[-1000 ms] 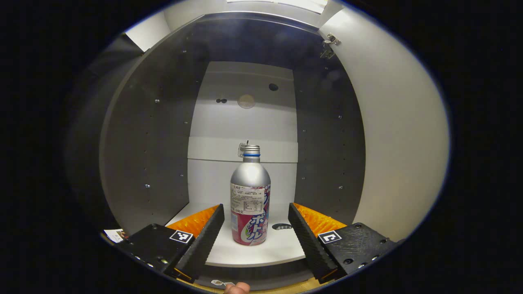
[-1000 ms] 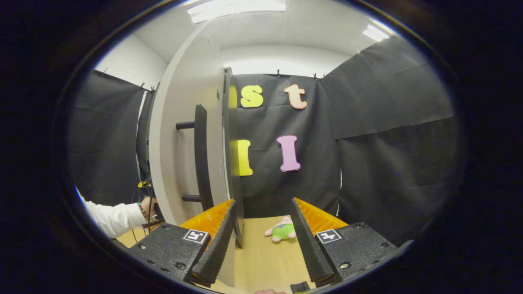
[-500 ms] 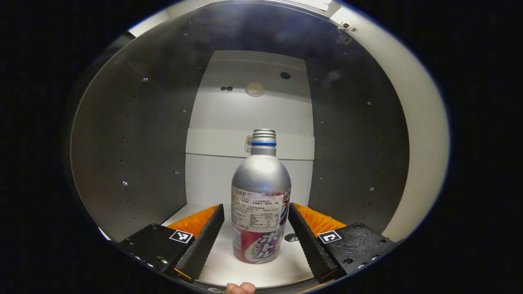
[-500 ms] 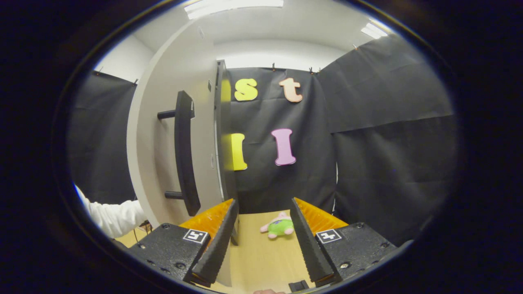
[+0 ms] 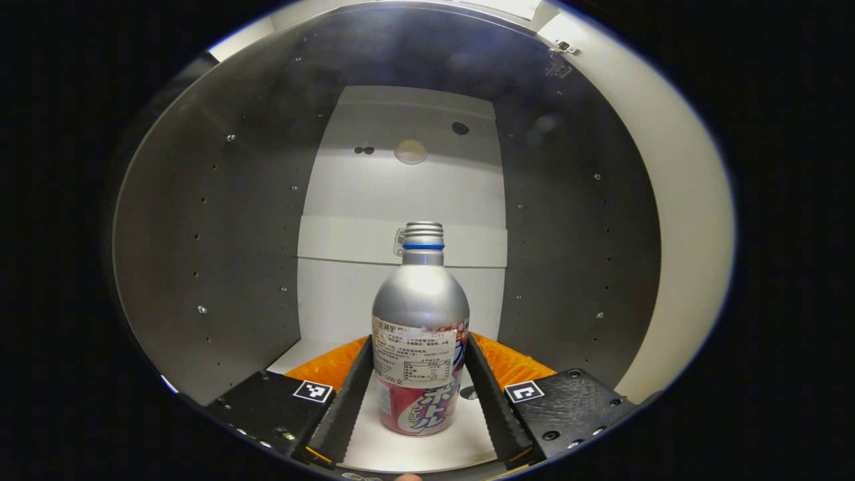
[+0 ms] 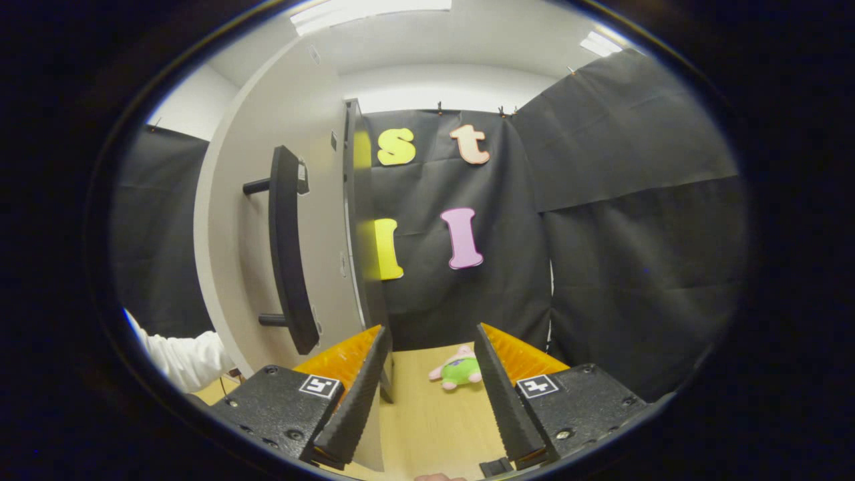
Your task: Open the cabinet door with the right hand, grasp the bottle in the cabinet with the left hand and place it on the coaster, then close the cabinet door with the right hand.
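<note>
A silver bottle with a pink label stands upright on the white cabinet floor, deep between the dark side walls. My left gripper is inside the cabinet, and both black fingers press on the bottle's lower sides. The white cabinet door stands open on the right of the left gripper view. In the right gripper view the door is seen nearly edge-on, with its black bar handle facing left. My right gripper is open just right of the door's edge and holds nothing.
A small green and pink plush toy lies on the wooden table ahead of the right gripper. A white sleeve reaches in at the lower left, behind the door. Black cloth walls close off the back and right.
My left gripper went deeper into the cabinet and its fingers closed in onto the bottle. The right gripper drifted slightly, so the door and handle now sit further left in its view.
</note>
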`<state>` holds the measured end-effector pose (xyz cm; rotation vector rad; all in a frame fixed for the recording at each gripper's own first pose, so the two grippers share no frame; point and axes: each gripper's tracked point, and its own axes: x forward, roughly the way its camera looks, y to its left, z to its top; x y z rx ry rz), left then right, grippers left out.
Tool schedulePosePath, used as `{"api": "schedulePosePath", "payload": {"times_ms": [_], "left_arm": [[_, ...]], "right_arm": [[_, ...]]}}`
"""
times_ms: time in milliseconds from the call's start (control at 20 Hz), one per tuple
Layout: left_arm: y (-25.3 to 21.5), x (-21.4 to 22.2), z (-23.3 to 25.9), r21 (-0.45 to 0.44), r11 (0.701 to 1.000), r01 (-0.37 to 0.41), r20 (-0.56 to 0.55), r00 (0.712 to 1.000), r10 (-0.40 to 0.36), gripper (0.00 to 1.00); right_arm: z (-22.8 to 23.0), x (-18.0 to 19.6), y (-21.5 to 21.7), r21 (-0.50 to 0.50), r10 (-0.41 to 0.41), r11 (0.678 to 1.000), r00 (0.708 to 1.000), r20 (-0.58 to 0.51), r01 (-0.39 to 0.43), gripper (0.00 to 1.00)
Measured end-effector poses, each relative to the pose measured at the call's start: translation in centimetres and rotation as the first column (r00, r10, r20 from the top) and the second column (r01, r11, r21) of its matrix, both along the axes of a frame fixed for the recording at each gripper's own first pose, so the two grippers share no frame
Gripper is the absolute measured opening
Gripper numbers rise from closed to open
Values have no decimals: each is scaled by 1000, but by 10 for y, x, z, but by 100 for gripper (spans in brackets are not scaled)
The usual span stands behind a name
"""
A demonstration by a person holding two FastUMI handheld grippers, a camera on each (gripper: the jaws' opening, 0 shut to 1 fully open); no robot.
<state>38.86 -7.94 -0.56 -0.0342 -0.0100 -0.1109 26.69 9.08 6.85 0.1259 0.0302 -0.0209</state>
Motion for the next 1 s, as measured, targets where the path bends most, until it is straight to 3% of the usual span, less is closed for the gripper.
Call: {"api": "schedulePosePath", "payload": {"times_ms": [550, 750, 1000], "left_arm": [[15, -83, 47, -2, 999, 41, 104, 994, -40, 77], [40, -126, 42, 2, 1000, 5, 104, 995, -5, 77], [91, -183, -5, 25, 997, -79, 57, 995, 77, 77]], "right_arm": [[3, -10, 8, -2, 34, 999, 999, 30, -34, 82], [2, -13, 5, -51, 20, 999, 999, 44, -18, 82], [3, -17, 13, -60, 39, 998, 998, 49, -36, 82]]}}
